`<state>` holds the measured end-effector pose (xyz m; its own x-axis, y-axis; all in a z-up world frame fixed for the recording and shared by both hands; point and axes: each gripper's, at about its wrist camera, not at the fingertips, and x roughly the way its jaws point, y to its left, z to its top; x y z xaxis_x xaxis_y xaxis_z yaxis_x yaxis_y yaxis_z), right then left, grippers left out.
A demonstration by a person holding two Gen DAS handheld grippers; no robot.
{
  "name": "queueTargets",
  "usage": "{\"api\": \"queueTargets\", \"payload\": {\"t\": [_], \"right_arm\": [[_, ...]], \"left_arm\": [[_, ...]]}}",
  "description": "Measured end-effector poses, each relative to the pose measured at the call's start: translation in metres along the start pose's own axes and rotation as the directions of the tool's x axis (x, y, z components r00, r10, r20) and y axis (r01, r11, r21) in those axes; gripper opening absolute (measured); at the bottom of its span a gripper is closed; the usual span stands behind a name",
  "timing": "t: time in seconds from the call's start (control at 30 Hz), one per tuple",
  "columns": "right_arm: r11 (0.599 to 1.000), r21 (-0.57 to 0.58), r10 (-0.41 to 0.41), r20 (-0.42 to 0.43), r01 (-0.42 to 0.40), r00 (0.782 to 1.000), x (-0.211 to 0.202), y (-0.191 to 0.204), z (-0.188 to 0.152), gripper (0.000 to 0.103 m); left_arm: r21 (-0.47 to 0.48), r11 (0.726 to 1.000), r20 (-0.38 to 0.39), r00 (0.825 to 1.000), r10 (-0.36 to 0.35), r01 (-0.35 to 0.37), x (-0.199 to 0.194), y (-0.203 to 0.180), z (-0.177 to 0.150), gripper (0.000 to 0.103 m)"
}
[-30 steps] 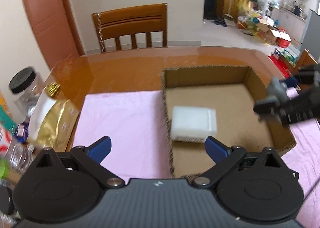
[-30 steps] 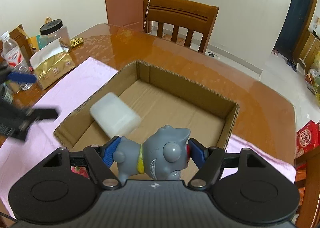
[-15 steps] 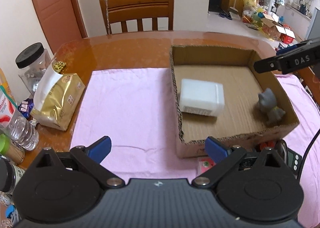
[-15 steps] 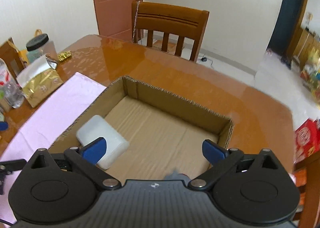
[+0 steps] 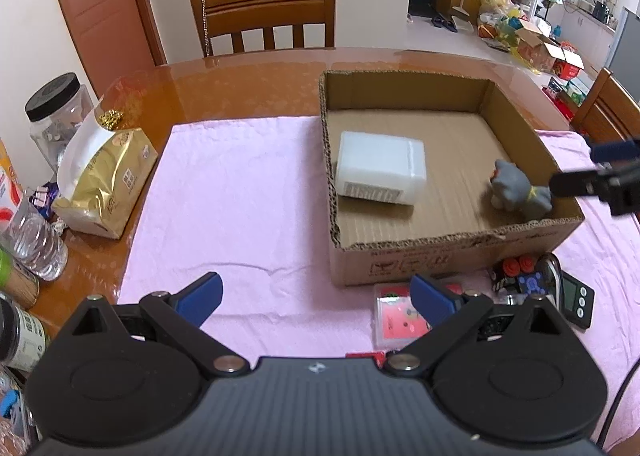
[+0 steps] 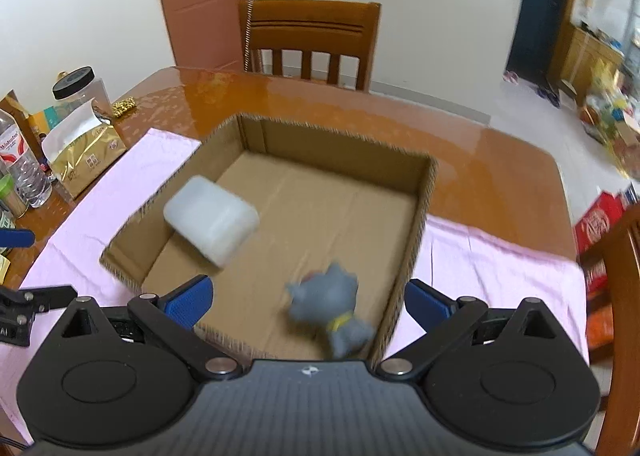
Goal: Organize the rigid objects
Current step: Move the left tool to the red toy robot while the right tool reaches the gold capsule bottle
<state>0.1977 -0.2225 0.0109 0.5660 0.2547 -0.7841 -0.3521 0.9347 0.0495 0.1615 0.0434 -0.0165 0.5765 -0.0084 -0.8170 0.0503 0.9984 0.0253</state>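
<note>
An open cardboard box (image 5: 452, 260) sits on a pink cloth (image 5: 240, 196). Inside lie a white plastic container (image 5: 380, 168) at the left and a grey cat figurine (image 5: 518, 196) at the near right corner. Both show in the right wrist view: the container (image 6: 212, 220) and the figurine (image 6: 332, 308). My left gripper (image 5: 316, 296) is open and empty, above the cloth in front of the box. My right gripper (image 6: 308, 298) is open and empty, above the box's near right corner, just behind the figurine. Its fingers (image 5: 600, 172) show at the right edge of the left wrist view.
In front of the box lie a red card pack (image 5: 394, 316), a small toy with red knobs (image 5: 520, 276) and a black digital timer (image 5: 578, 300). At the left stand a gold tissue pack (image 5: 104, 180), a black-lidded jar (image 5: 56, 116) and bottles (image 5: 32, 232). A wooden chair (image 5: 264, 12) stands behind the table.
My right gripper opened and let go of the grey cat figurine into the box, then drew back. My left gripper pulled back toward me, away from the box.
</note>
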Motion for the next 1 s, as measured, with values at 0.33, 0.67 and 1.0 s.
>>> {"api": "queueTargets", "payload": {"t": [0.33,0.67,1.0], "right_arm": [[0.991,0.073,-0.113,-0.039,0.116,0.993,-0.004,0.008,-0.057,0.103],[0.973,0.020,-0.225,-0.135,0.230,0.965,0.035,0.011,-0.085,0.103],[0.985,-0.045,-0.173,-0.185,0.168,0.967,0.011,0.025,-0.108,0.103]], "left_arm": [[-0.005,1.000,-0.024,1.000,0.012,-0.012,0.002,-0.005,-0.021,0.100],[-0.009,1.000,-0.057,0.998,0.008,-0.008,0.001,-0.004,-0.037,0.100],[-0.001,1.000,-0.068,0.998,-0.009,0.009,0.001,-0.002,-0.045,0.100]]}}
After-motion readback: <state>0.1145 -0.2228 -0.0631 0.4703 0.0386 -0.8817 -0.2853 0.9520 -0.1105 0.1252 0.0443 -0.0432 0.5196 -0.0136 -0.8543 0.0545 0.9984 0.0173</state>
